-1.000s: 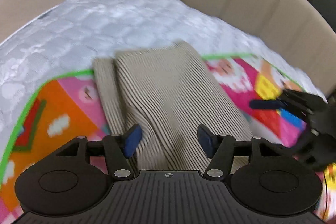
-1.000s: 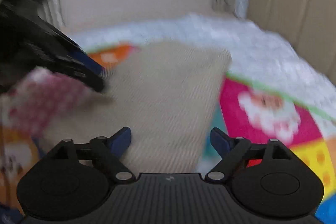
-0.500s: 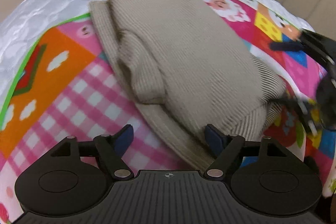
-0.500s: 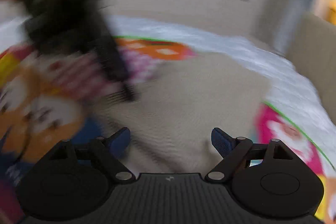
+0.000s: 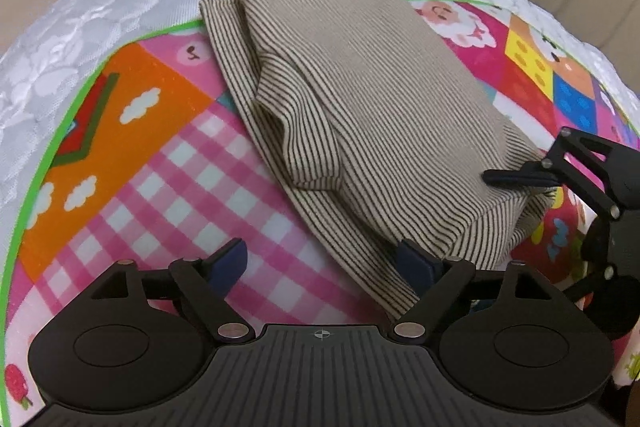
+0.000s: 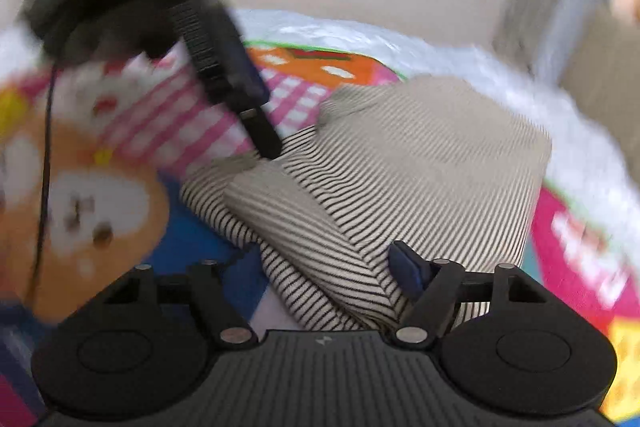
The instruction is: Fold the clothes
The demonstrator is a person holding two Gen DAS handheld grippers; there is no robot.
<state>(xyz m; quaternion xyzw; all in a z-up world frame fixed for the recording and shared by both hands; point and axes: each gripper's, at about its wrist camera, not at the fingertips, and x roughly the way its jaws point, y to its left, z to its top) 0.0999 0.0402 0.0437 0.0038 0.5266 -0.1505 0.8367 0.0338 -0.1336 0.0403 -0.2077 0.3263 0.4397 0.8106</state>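
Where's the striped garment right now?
Folded on the play mat, centre in both views: striped garment, its near edge between both open grippers.

Both wrist views close, low — sharing striped garment (image 5: 372, 115)

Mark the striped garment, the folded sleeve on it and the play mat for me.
striped garment (image 5: 384, 75), left wrist view, flat top layer.
folded sleeve (image 5: 304, 139), left wrist view, middle of the sleeve.
play mat (image 5: 132, 179), left wrist view, bare pink checked patch.
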